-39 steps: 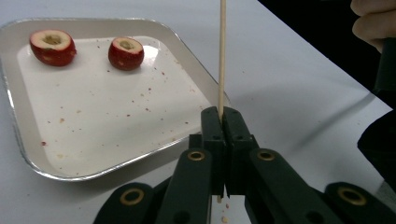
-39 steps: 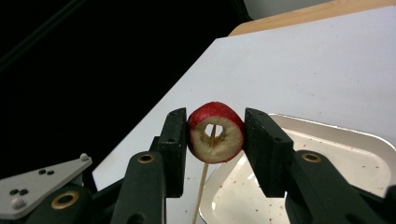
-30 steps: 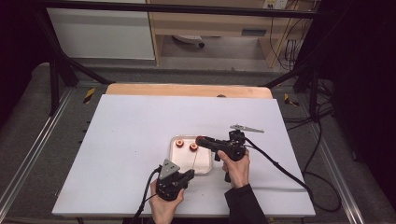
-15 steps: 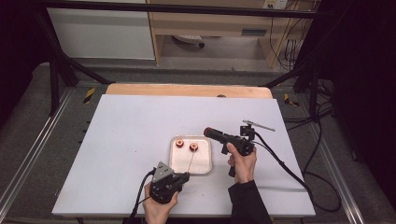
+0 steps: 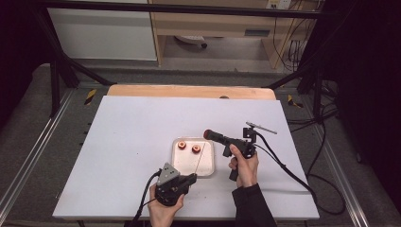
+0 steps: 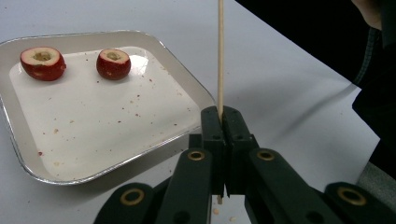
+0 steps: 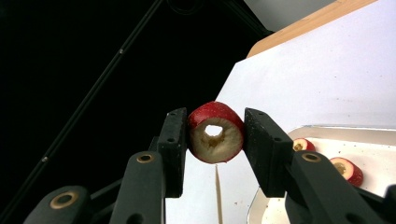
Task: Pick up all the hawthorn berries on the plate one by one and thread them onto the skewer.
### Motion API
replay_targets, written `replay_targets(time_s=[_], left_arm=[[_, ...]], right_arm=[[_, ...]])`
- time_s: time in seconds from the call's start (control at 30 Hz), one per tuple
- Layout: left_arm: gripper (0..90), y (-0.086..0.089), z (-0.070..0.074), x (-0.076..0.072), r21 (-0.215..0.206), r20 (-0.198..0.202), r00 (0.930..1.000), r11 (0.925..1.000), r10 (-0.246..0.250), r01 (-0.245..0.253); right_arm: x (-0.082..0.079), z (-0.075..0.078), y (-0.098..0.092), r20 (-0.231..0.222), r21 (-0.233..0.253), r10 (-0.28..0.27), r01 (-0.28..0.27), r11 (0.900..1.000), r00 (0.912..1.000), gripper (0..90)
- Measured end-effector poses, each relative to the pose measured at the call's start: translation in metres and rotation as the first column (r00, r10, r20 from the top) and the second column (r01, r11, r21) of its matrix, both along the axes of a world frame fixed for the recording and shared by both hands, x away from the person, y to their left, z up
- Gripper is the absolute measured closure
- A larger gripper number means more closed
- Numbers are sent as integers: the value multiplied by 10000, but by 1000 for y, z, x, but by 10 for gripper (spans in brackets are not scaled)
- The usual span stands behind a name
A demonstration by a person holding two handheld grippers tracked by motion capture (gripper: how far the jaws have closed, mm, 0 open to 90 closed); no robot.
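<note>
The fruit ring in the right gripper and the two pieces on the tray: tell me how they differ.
The fruit ring is clamped between the right gripper jaws, off the table; the two tray pieces lie on the tray. The ring stands on edge, its cut face toward the camera; the tray pieces sit cut face up. The ring has an open hole through its core; the tray pieces show filled, brownish centres. All have red skin and pale flesh.

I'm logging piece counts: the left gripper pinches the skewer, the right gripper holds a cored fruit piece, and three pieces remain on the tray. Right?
Not quite: the tray holds two fruit pieces, as the left gripper view shows. The rest stands.
</note>
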State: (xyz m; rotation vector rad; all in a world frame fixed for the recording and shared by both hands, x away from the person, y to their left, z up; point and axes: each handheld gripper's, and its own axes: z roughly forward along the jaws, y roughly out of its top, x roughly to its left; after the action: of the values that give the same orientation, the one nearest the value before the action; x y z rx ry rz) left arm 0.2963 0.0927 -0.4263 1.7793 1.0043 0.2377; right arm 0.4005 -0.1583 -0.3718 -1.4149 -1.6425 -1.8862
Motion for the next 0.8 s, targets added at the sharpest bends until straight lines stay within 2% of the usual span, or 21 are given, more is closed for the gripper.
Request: replay_targets(time_s=[0.3,0.53,0.63,0.7,0.8], left_arm=[[890,-1,0,1,8,-25,10000,10000,-34,34],[890,0,0,2,-66,-161,9998,9999,93,-94],[889,-1,-1,3,-141,-317,9994,9998,109,-113],[889,-4,-2,3,-249,-246,9996,9996,116,-122],[889,-8,-5,1,-121,-56,9994,9994,335,-335]], right_arm=[[0,-4,4,-67,-18,150,-150,9999,9999,610],[-1,-8,6,-80,-231,419,-420,9989,9991,610],[-3,-9,7,148,-347,441,-435,9984,9989,610],[-4,-9,7,266,-440,428,-416,9982,9987,609],[-6,-10,9,178,-482,364,-355,9982,9992,609]])
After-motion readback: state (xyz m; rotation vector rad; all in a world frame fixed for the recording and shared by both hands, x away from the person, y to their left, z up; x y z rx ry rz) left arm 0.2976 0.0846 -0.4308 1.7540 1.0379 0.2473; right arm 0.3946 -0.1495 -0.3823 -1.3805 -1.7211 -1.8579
